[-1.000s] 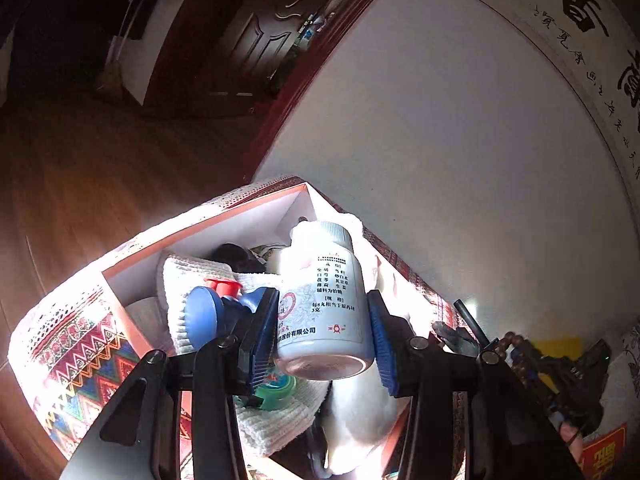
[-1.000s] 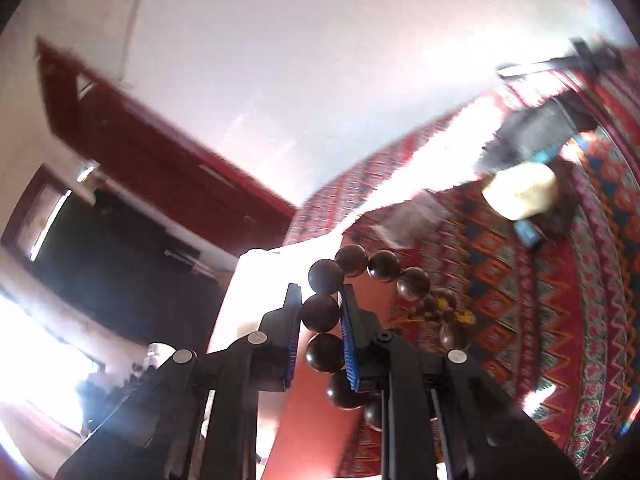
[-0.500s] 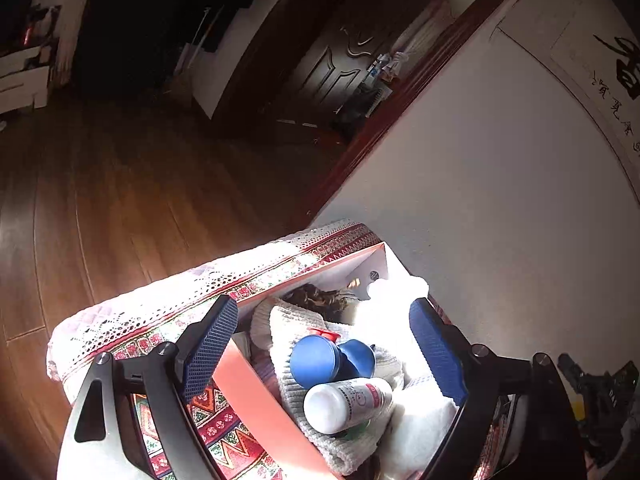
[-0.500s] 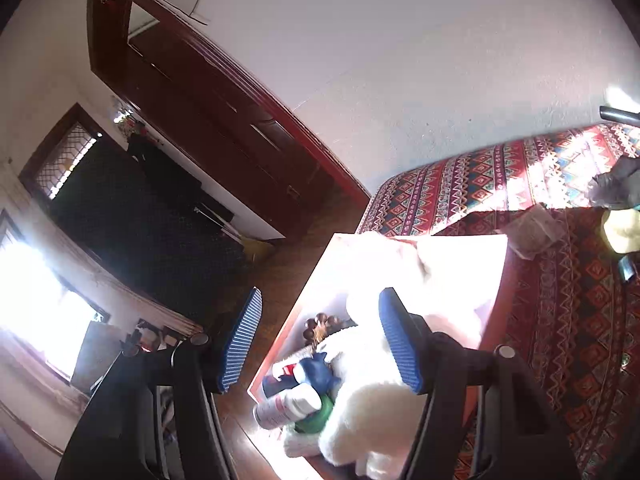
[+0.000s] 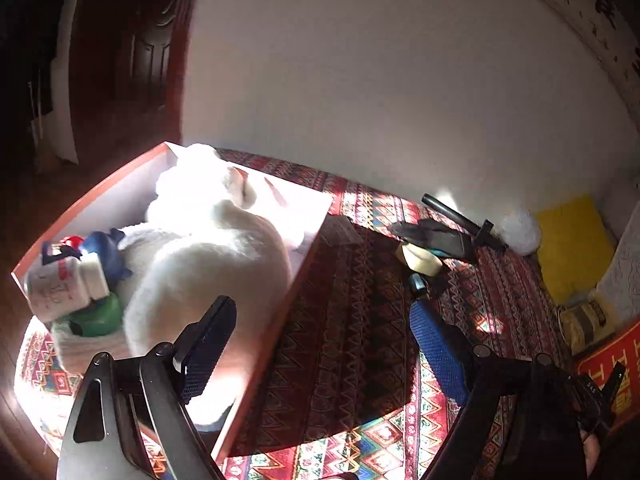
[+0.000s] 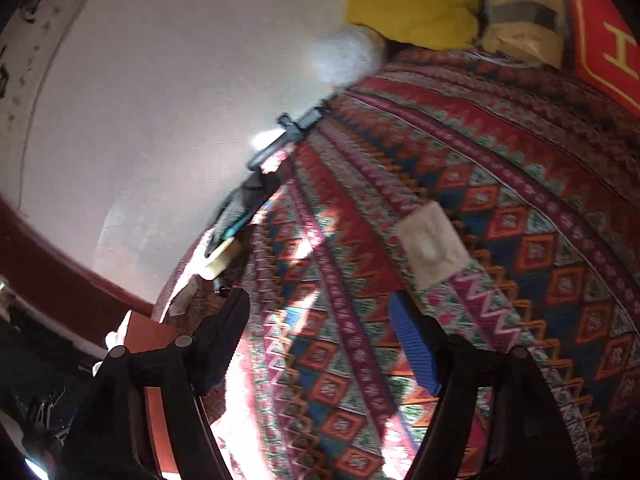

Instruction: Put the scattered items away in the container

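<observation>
Resting at far left: the orange-rimmed box [image 5: 316, 240], packed with a white plush toy [image 5: 208, 240] and, at its left end, a white pill bottle [image 5: 60, 284] lying on a green lid [image 5: 96, 316].
Left gripper [image 5: 320, 344]: spread wide, holding nothing, poised over the box's right wall and the patterned cloth [image 5: 360, 320].
Cloth, centre-right: a tape roll [image 5: 420, 260] beside a black tool [image 5: 440, 236].
Right gripper [image 6: 320, 344]: gaping wide, empty, above the cloth near a beige patch [image 6: 432, 244].

White bottle [image 5: 60, 286] label print blurred; wall scroll [image 5: 600, 8] calligraphy unreadable; nothing legible.
</observation>
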A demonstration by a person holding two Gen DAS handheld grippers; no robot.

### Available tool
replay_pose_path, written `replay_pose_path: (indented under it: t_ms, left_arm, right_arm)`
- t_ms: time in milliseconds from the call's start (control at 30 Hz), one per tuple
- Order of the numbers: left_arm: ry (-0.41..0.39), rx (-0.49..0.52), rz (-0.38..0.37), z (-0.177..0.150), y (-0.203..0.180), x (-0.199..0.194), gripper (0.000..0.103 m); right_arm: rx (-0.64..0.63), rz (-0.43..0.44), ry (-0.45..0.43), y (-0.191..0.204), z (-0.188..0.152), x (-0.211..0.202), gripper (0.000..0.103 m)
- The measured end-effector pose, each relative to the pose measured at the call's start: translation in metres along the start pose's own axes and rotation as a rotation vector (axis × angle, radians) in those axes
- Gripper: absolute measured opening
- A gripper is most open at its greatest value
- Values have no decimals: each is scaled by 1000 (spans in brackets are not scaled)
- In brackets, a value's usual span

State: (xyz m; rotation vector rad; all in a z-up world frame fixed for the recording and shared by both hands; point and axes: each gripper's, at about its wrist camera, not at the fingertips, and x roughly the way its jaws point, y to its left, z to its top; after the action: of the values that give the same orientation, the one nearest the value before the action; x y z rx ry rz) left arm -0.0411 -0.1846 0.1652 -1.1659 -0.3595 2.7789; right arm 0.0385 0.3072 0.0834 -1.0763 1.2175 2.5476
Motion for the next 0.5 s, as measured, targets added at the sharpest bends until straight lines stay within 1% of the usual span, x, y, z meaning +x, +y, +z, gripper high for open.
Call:
replay_pose_path:
  t_ms: [33, 67, 100, 167, 200, 300, 367, 433, 467, 500]
  left_arm:
    - [66, 13, -13, -11, -19, 22, 89]
    - [129, 23, -25, -23, -37, 43, 89]
    - [184, 36, -28, -36, -53, 64, 89]
    - [269, 83, -11, -59, -84, 96, 89]
    - [293, 109, -5, -70, -102, 105, 89]
    - [323, 152, 3, -84, -132, 125, 89]
    - [322, 158, -3, -81, -142, 134, 89]
    - [306, 167, 12, -67, -148, 143, 89]
    - [296, 174, 25, -56, -152, 151, 89]
    - [289, 175, 33, -43, -157, 160, 89]
  right_arm:
    - [73, 5, 48, -14, 6, 6, 74]
    - [108, 49, 67, -22, 12, 9, 74]
    - [111, 58, 65, -26, 18, 11, 74]
    - [62, -24, 41, -25, 29, 11, 75]
    - [20, -52, 31, -22, 33, 12, 76]
    - [-89, -119, 31, -11, 44, 21, 84]
    - [-154, -172, 76, -13, 47, 39, 84]
    - [-194, -245, 113, -22, 49, 60, 84]
    - [-218, -266, 140, -24, 50, 69, 85]
    - [-250, -270, 168, -25, 48, 77, 85]
